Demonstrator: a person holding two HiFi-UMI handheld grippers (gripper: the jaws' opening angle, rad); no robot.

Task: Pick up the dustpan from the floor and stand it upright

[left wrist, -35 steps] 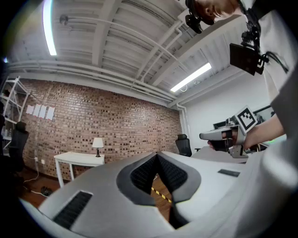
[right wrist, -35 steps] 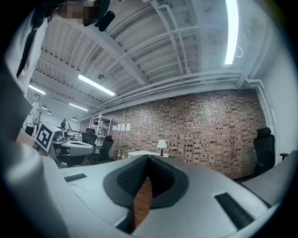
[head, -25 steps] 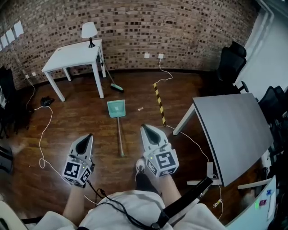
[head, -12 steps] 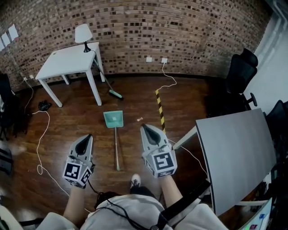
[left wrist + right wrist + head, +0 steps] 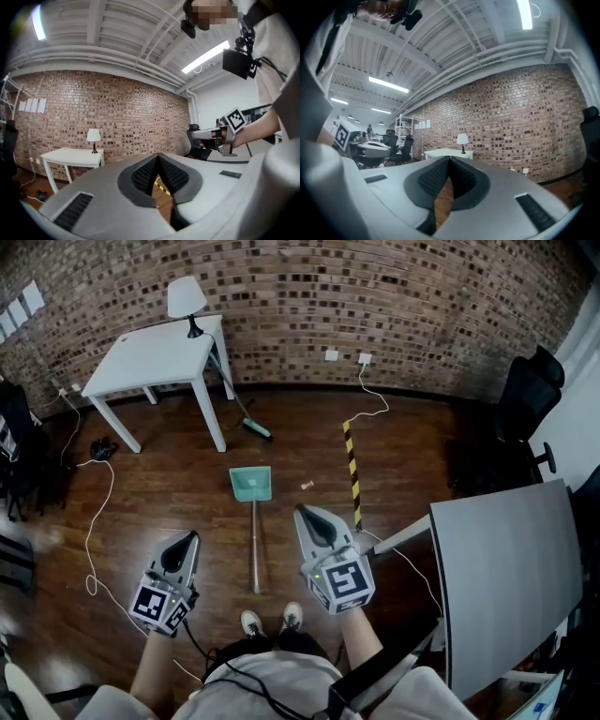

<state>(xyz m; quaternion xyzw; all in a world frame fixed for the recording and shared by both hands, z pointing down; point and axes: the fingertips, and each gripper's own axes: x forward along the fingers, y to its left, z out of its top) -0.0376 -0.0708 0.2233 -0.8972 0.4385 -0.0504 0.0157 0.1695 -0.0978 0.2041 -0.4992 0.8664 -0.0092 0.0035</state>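
teal dustpan point(image 5: 251, 486) lies flat on the wooden floor just in front of the white table point(image 5: 155, 352), handle pointing away from it. left gripper point(image 5: 190, 538) and right gripper point(image 5: 303, 512), further from the table, are clenched and empty. arriving unopened, they'd likely shove the thin handle aside.

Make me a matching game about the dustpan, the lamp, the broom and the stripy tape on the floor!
1 dustpan
2 lamp
3 broom
4 stripy tape

A yellow and black
B standing on the white table
C teal, lying flat on the floor
D propped against the white table

Pairs: 1-C, 2-B, 3-D, 4-A
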